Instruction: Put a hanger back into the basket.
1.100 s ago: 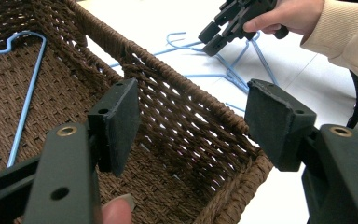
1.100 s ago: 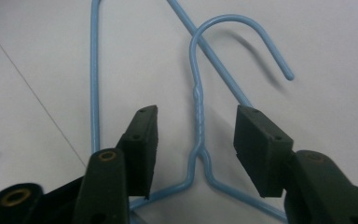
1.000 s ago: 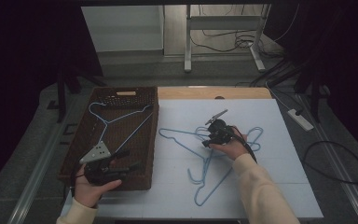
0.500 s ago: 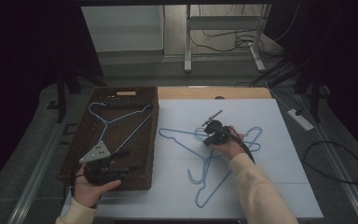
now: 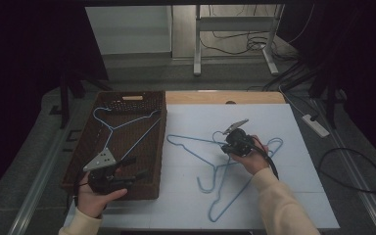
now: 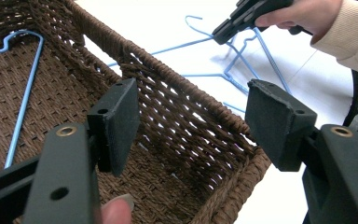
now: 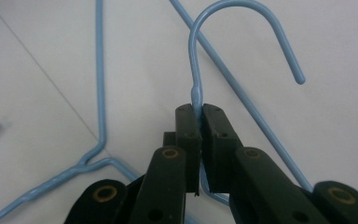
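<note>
1. Right gripper is clamping its jaws tight on the neck of a blue hanger, just below the hook, with the hanger lying on the white sheet.
2. Left gripper is hovering over the basket's near corner, jaws wide apart and holding nothing.
3. Judged progress: one hanger is lying in the basket, while two others appear to be waiting on the sheet, crossed.
4. The right gripper view is showing the pinch itself; the high view is showing the overall layout instead.
</note>
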Available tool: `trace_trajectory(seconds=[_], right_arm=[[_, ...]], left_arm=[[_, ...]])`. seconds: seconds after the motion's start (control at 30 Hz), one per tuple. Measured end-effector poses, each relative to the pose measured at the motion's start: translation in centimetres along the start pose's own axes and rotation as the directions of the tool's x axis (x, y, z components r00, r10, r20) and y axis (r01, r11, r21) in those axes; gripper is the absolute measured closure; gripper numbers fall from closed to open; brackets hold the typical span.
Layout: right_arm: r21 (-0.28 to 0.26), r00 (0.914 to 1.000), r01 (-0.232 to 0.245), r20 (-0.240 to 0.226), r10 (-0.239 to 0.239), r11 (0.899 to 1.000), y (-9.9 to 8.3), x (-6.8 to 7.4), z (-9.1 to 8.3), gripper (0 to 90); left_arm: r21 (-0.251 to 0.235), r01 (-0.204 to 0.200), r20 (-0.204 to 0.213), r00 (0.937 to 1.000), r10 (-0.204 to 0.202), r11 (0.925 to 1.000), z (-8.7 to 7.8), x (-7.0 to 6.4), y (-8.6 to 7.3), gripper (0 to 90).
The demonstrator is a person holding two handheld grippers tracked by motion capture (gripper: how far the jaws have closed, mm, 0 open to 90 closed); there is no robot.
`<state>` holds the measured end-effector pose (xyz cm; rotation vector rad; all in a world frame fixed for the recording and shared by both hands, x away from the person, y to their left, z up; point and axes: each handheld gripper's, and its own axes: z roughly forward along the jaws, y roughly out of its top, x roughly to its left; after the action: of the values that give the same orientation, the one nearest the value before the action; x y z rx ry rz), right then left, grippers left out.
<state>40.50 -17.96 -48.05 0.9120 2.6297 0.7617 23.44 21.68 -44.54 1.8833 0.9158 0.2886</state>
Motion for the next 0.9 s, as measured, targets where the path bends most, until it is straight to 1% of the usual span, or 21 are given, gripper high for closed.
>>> trace_trajectory(seconds=[0.03, 0.23, 0.4, 0.5, 0.53, 0.67, 0.83, 0.9], right_arm=[[-0.011, 1.0, 0.0, 0.004, 0.0, 1.0, -0.1, 0.0, -0.2, 85.9], [-0.077, 0.9993, -0.037, 0.005, 0.038, 0.996, -0.7, 0.5, -1.4, 86.0], [-0.109, 0.9987, -0.047, 0.014, 0.049, 0.993, -0.8, 0.8, -2.4, 86.3], [-0.141, 0.9977, -0.065, 0.01, 0.067, 0.988, -1.1, 0.9, -2.9, 86.3], [-0.141, 0.9977, -0.065, 0.01, 0.067, 0.988, -1.1, 0.9, -2.9, 86.3], [-0.183, 0.9962, -0.084, 0.004, 0.087, 0.979, -1.6, 1.0, -3.5, 86.3], [-0.213, 0.9957, -0.09, 0.0, 0.093, 0.973, -2.1, 1.4, -3.9, 86.3], [-0.216, 0.9958, -0.089, 0.0, 0.092, 0.972, -2.2, 1.5, -4.0, 86.3]], left_arm=[[0.002, -0.002, 0.001, 1.0, 0.002, 1.0, 0.1, 0.0, 0.0, 35.3], [0.006, -0.007, 0.001, 1.0, 0.007, 1.0, 0.3, -0.4, 0.2, 35.1], [0.007, -0.015, 0.002, 0.9999, 0.015, 0.9999, 0.4, -0.8, 0.3, 34.9], [0.007, -0.016, 0.005, 0.9999, 0.016, 0.9999, 0.5, -0.9, 0.4, 34.9], [0.009, -0.018, 0.008, 0.9998, 0.018, 0.9998, 0.6, -1.0, 0.5, 34.9], [0.017, -0.026, 0.017, 0.9995, 0.026, 0.9995, 1.0, -1.5, 0.7, 34.7], [0.023, -0.028, 0.023, 0.9993, 0.028, 0.9993, 1.6, -2.0, 1.0, 34.4], [0.026, -0.031, 0.025, 0.9992, 0.03, 0.9992, 2.0, -2.3, 1.3, 34.4]])
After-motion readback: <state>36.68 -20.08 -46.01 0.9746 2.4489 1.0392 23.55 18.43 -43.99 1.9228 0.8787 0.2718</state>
